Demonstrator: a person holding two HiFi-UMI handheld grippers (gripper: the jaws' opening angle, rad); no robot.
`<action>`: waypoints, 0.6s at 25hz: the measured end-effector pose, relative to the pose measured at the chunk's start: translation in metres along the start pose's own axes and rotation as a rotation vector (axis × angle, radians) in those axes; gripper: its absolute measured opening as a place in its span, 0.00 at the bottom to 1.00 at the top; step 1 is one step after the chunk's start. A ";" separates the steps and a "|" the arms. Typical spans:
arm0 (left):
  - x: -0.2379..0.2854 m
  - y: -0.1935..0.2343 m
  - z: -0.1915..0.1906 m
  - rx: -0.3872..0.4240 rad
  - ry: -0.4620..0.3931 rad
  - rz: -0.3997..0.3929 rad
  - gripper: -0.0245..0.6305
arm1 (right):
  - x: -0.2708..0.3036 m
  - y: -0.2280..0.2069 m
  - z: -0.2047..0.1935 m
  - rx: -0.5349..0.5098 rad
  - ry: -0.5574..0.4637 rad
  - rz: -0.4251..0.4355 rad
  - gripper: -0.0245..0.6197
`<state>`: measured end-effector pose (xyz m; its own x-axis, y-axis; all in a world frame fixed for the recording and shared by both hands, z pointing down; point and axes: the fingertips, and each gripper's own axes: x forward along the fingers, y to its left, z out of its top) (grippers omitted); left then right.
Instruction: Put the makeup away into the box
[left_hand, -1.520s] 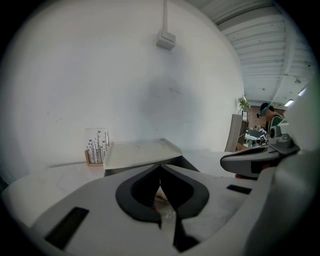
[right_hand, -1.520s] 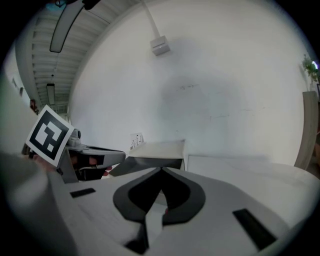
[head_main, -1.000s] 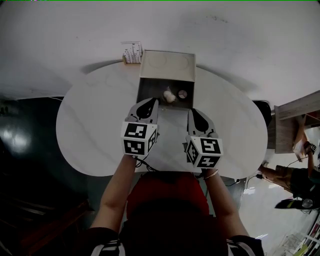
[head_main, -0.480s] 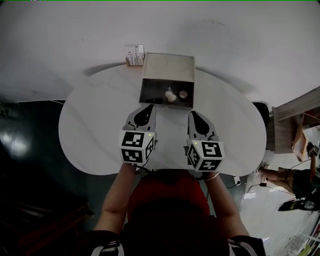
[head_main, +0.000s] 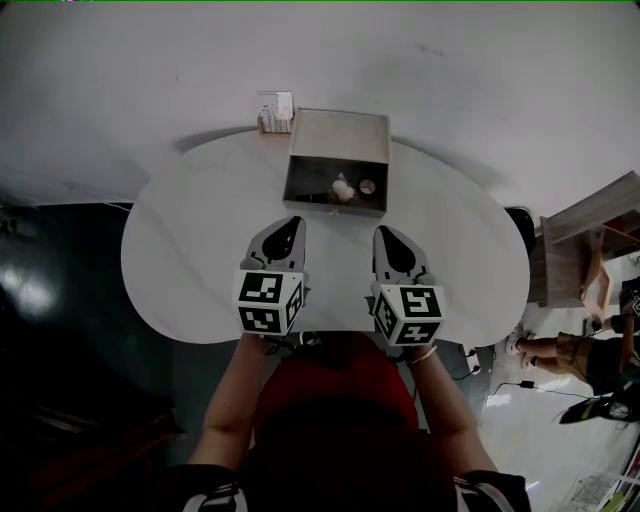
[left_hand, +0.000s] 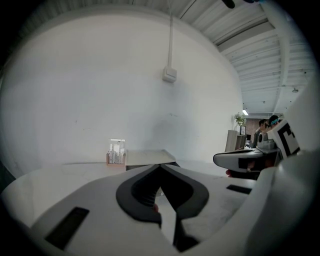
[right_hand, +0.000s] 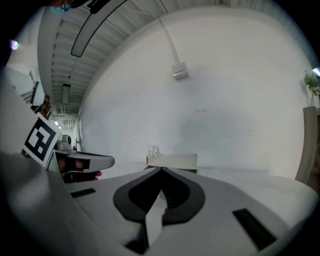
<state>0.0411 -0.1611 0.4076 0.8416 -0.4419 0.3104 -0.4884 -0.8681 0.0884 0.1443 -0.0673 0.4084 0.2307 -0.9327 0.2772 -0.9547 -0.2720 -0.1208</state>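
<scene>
An open grey box (head_main: 337, 150) stands at the far middle of the white oval table (head_main: 190, 250). Inside it lie a whitish makeup item (head_main: 343, 188) and a small round one (head_main: 367, 186). Both grippers hover over the near half of the table, side by side, short of the box and pointing at it. My left gripper (head_main: 295, 220) is shut with nothing in it, and my right gripper (head_main: 382, 230) is shut and empty too. The left gripper view has the box (left_hand: 150, 157) beyond the closed tips (left_hand: 160, 165). The right gripper view shows the box (right_hand: 175, 161) past its closed tips (right_hand: 161, 169).
A small clear holder with upright sticks (head_main: 272, 112) stands just left of the box's back corner, against the white wall. A wooden shelf (head_main: 585, 235) and seated people (head_main: 590, 355) are off to the right. Dark floor lies left of the table.
Both grippers have drawn back from the box toward the person and risen a little. Both stayed shut and empty.
</scene>
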 end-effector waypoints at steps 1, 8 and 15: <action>-0.003 0.000 -0.001 0.000 0.000 0.000 0.07 | -0.002 0.002 0.000 -0.001 -0.003 0.000 0.06; -0.023 -0.001 -0.002 -0.007 -0.018 -0.008 0.07 | -0.013 0.015 -0.001 -0.011 -0.015 0.000 0.06; -0.036 -0.004 0.002 -0.015 -0.042 -0.020 0.07 | -0.020 0.027 -0.001 -0.015 -0.024 0.002 0.06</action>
<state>0.0133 -0.1425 0.3941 0.8599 -0.4340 0.2686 -0.4747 -0.8735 0.1083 0.1140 -0.0554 0.4006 0.2328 -0.9389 0.2537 -0.9579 -0.2664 -0.1070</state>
